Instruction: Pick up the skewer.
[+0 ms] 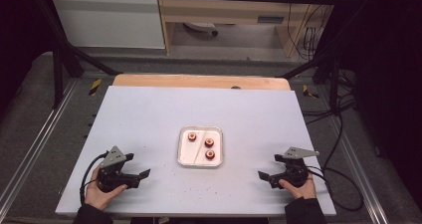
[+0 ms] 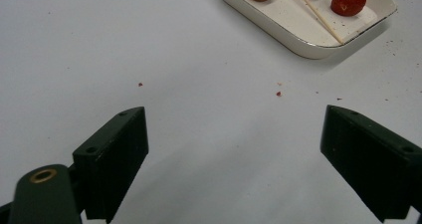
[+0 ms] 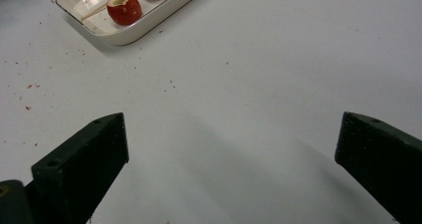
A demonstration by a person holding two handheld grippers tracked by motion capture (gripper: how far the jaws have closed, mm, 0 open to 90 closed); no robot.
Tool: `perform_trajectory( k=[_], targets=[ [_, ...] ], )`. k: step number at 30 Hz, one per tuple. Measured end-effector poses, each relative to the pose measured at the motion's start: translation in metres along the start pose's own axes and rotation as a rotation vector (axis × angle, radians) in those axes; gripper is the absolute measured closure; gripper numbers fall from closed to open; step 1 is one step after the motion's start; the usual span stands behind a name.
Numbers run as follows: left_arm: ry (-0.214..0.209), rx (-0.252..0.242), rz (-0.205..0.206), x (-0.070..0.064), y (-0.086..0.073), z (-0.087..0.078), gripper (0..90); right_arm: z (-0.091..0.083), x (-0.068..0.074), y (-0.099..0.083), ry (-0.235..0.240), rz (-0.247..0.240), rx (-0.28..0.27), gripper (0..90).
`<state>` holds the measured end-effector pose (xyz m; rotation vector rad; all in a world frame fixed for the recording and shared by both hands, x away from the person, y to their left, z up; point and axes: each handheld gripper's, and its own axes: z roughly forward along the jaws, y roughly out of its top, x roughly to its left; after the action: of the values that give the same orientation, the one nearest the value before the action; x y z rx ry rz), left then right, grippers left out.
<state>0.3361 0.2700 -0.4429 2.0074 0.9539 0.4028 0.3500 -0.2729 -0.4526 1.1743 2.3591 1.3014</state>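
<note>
A white tray lies at the middle of the white table and holds three cored red fruits and a thin wooden skewer. My left gripper rests near the front left of the table, open, with nothing between its jaws. My right gripper rests near the front right, also open and empty. Each one points inward at the tray from a hand's length away. In the left gripper view the tray sits at the top right; in the right gripper view the tray sits at the top left.
Small red crumbs dot the white table around the tray. A wooden strip runs along the far edge. Black frame bars and cables stand beyond the table's sides.
</note>
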Motion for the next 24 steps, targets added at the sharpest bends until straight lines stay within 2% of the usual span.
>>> perform_trajectory(
  k=[5,24],
  targets=[
    [-0.001,-0.003,0.002,-0.003,0.002,0.001,11.8,0.001,0.0,0.0,-0.003,-0.002,0.004,0.7],
    [-0.014,0.035,0.02,-0.022,0.011,0.016,12.2,0.003,0.001,0.001,0.004,0.001,0.01,0.6]
  ],
)
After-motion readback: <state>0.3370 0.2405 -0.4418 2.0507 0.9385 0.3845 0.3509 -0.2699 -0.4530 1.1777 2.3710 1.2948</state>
